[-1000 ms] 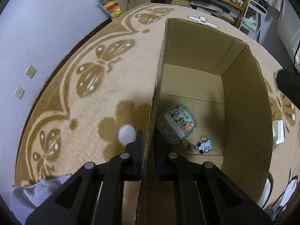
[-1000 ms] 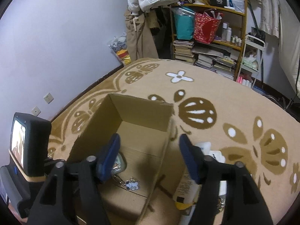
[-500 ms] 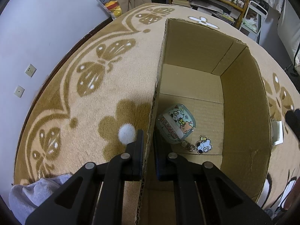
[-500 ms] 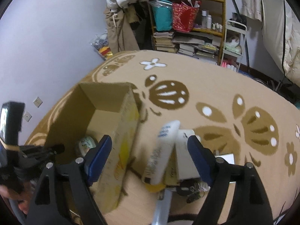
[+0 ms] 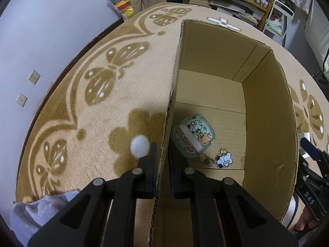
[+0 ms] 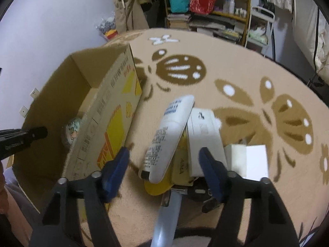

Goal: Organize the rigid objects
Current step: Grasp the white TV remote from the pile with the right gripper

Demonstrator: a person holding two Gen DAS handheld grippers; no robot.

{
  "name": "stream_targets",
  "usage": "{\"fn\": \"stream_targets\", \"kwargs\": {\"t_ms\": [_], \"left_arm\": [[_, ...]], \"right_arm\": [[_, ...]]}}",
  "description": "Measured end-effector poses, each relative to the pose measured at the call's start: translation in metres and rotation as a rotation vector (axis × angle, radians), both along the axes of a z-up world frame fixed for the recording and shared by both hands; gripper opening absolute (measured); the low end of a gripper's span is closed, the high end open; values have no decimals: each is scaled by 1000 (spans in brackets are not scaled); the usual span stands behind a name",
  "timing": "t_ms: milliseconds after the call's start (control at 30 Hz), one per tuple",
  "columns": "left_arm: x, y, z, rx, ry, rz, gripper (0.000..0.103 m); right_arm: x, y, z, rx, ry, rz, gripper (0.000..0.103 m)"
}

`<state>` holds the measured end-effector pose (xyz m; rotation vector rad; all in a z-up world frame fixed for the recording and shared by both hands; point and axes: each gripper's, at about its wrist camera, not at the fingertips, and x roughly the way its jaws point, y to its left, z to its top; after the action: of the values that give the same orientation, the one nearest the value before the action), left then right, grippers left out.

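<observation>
Rug carries everything, butterfly and flower pattern. Cardboard box sits on it, open top, its yellow-printed side facing the loose pile. Left gripper is clenched on the box's left wall, one finger outside and one inside; looks like it's there to pin the box so it doesn't slide or tip while things get dropped in. Right gripper is spread wide, holding nothing, over the pile just right of the box, with the white tube between its fingers; I'd guess that's the next pick. Tube lies propped on a white carton and a yellow pack, so it's raised and easier to grab than the flat stuff. White box sits beside them, farther right. Already in the box: earbud case with cartoon print, on the floor against the left wall, its keychain charm trailing toward the near edge. Rest of the pile still on the rug.
</observation>
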<state>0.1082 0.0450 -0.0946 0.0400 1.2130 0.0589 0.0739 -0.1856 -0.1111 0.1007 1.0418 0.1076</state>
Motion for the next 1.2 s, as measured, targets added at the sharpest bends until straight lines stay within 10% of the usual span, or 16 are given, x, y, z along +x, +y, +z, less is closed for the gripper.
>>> {"fn": "stream_targets", "kwargs": {"t_ms": [167, 267, 800, 1200], "left_arm": [[-1, -1, 0, 4, 0, -2, 9], [-1, -1, 0, 4, 1, -4, 9], [0, 0, -1, 3, 5, -3, 9], [0, 1, -1, -4, 9, 2, 9]], "right_arm": [[4, -5, -9, 47, 23, -33, 69], [9, -5, -12, 60, 39, -37, 48], [48, -11, -32, 168, 113, -100, 46], [37, -1, -10, 48, 4, -129, 20]]}}
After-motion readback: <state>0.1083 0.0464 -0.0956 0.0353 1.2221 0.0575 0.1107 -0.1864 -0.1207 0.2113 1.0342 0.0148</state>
